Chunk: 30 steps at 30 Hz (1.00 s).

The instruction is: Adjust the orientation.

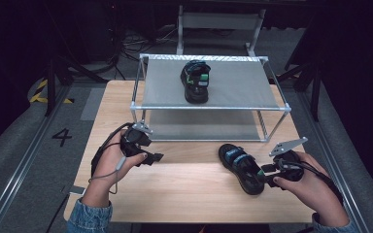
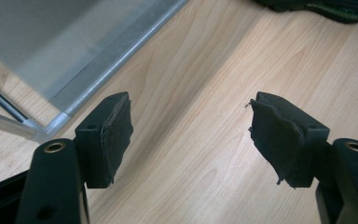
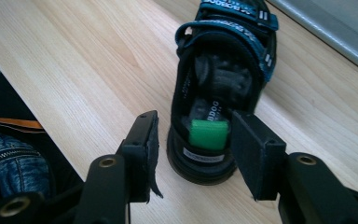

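A black sandal with blue straps and a green heel tab [image 1: 240, 167] lies on the wooden table [image 1: 184, 189] at the right. My right gripper [image 1: 264, 174] is at its heel. In the right gripper view the sandal's heel [image 3: 209, 140] sits between the open jaws of my right gripper [image 3: 195, 133]; the left pad [image 3: 150, 149] stands clear of it and the right pad [image 3: 249, 149] is close beside it. A matching sandal [image 1: 194, 80] rests on the rack's top shelf [image 1: 238, 87]. My left gripper [image 1: 154, 158] hovers low over the table in front of the rack, open [image 2: 191, 126] with nothing between its pads.
The metal-framed rack has a lower grey shelf [image 1: 204, 128], whose front corner [image 2: 51, 123] is near my left gripper. Bare wood lies between the two hands. The table's front edge is near the person's denim sleeves [image 1: 90, 216].
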### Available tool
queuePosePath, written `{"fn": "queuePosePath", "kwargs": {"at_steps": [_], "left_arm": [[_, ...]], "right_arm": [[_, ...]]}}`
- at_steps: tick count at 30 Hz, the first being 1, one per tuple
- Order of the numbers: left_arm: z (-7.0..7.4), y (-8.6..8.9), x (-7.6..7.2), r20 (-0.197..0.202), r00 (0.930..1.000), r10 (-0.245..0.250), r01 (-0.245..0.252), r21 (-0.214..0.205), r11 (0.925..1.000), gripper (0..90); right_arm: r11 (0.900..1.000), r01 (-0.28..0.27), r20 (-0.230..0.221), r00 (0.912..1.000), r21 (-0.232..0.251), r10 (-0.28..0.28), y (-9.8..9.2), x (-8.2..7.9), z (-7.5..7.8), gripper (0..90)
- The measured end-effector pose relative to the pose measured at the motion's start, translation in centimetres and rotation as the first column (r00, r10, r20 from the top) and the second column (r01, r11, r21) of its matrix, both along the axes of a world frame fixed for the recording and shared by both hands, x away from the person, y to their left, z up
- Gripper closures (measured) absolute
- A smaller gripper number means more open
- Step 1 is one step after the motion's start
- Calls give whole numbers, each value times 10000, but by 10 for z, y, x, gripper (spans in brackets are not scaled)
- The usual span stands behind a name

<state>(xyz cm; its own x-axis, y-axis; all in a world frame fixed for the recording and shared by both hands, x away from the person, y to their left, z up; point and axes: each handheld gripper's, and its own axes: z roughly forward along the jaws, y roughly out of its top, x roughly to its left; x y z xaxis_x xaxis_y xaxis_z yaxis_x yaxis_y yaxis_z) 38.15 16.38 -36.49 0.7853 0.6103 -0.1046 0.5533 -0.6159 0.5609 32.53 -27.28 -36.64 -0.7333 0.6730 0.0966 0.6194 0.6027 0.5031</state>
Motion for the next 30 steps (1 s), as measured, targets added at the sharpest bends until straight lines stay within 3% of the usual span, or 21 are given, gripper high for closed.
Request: {"fn": "queuePosePath", "kwargs": {"at_steps": [5,6,7,13,14,17,23,30], "left_arm": [[-2,1,0,11,10000,92,-93,86,9999,297],[-3,0,0,18,10000,57,-57,59,10000,300],[-4,0,0,-1,10000,14,-14,54,10000,304],[-5,-1,1,-52,10000,-76,76,24,10000,305],[-6,0,0,-85,9999,-82,82,18,10000,305],[-6,1,0,-58,10000,27,-27,-21,10000,305],[-7,2,1,-56,10000,28,-28,35,10000,306],[-12,-3,1,-261,9996,-82,87,170,9998,305]], "right_arm": [[9997,103,-16,9999,-220,-104,3,4,-6,582],[9998,108,36,9999,-151,-108,3,6,-6,696],[9998,171,45,9998,-97,-171,3,6,-5,724],[9996,179,32,9998,-204,-179,2,7,-6,744],[9994,160,34,9999,-294,-159,4,6,-5,799],[9990,93,85,9999,-448,-90,6,7,-5,838],[9993,-251,359,9990,-288,261,19,1,0,848],[9965,-779,238,9966,-300,786,38,-4,-1,845]]}}
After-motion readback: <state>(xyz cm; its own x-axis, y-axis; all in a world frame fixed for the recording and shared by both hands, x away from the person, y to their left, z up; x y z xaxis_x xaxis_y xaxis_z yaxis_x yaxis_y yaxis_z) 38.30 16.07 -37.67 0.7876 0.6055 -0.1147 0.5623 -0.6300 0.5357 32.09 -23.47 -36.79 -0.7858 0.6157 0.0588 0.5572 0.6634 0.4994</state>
